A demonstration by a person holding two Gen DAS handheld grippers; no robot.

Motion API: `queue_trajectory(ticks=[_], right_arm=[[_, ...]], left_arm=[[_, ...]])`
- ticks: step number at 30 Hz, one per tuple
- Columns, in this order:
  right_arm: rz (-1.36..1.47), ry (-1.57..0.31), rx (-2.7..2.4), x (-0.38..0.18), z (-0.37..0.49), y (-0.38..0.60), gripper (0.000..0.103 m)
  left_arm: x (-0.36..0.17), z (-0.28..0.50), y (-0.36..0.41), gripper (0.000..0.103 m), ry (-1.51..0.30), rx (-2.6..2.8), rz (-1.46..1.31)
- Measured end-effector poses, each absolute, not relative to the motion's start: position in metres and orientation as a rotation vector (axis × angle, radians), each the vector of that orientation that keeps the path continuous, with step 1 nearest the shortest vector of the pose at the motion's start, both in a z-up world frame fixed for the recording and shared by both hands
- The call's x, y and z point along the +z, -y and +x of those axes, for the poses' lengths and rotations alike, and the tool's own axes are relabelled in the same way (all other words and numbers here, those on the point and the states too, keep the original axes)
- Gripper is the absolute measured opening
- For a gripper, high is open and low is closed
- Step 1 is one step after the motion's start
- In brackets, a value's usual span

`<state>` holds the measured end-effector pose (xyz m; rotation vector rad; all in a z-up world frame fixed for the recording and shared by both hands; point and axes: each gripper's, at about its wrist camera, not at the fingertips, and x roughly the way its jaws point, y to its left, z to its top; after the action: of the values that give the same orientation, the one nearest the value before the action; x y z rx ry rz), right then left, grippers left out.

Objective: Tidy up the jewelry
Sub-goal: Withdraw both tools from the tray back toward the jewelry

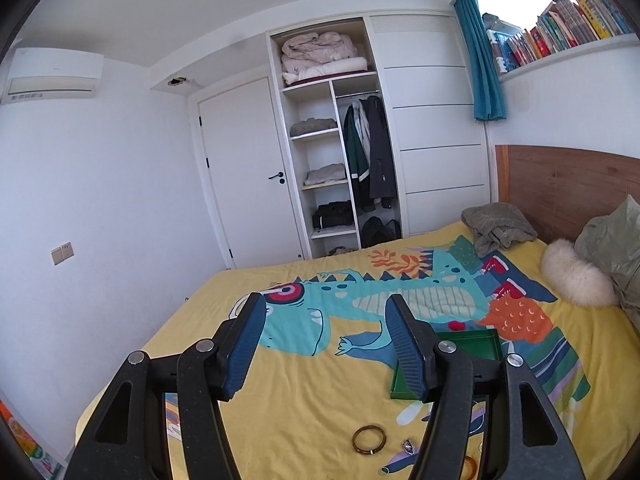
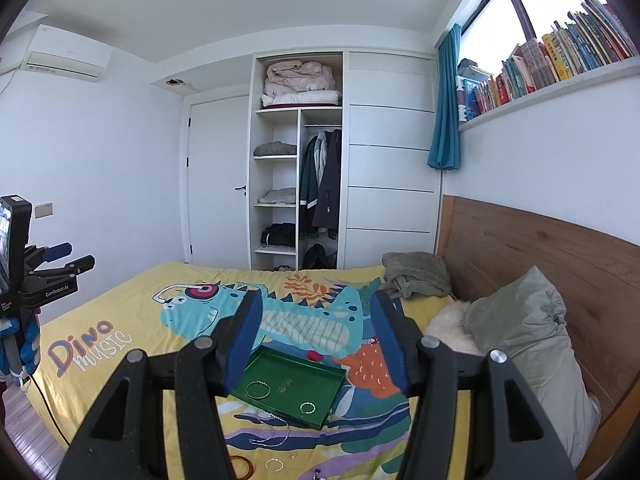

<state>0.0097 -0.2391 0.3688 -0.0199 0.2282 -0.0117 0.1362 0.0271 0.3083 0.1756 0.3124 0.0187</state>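
A: Start at the tools. Left gripper (image 1: 326,344)?

B: Jaws spread, nothing between the blue pads. It is held above the bed, pointing slightly down across the yellow dinosaur bedspread (image 1: 304,392). No earlier view to compare.

A: Right gripper (image 2: 316,340)?

B: Same: jaws apart, empty, held over the bed. In its view the left gripper shows at the far left edge, off the mattress side, gripped by a hand in a blue-and-white glove (image 2: 18,346).

A: Task items?

B: Green tray (image 2: 320,368) lies flat on the bedspread, just below and between the right gripper's fingers. Inside it: a thin bangle (image 2: 257,389) near the left corner and a smaller ring (image 2: 307,407) toward the front rim. Outside the tray's front edge: a silver chain (image 2: 272,428) draped on the fabric, a pale ring (image 2: 274,464) and an amber bangle (image 2: 242,467) at the bottom of the frame. The left view shows a brown bangle (image 1: 369,439) and a small silver piece (image 1: 409,446) lying loose near the bottom, apart from the tray.

A: Edges and clearance?

B: Wooden headboard (image 2: 540,256) to the right, with a grey-green pillow (image 2: 524,332), a fluffy white cushion (image 1: 576,276) and a crumpled grey garment (image 1: 496,228) against it. The bed's centre and left half are bare fabric. The left mattress edge drops to wood floor. An open wardrobe (image 2: 298,160) stands past the far edge.
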Motion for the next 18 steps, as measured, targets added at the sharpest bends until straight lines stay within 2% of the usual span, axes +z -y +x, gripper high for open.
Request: queue_trajectory(ticks=[7, 14, 18], right_arm=[[-0.022, -0.250, -0.001, 0.341, -0.006, 0.252, 0.055], [-0.036, -0.308, 0.038, 0.290, -0.008, 0.258, 0.055], [-0.027, -0.352, 0.057, 0.264, -0.010, 0.258, 0.055]], left_arm=[[0.270, 0.133, -0.030, 0.061, -0.353, -0.013, 0.152], [0.232, 0.127, -0.038, 0.061, -0.416, -0.045, 0.114], [0.216, 0.116, -0.044, 0.069, -0.434, -0.061, 0.094]])
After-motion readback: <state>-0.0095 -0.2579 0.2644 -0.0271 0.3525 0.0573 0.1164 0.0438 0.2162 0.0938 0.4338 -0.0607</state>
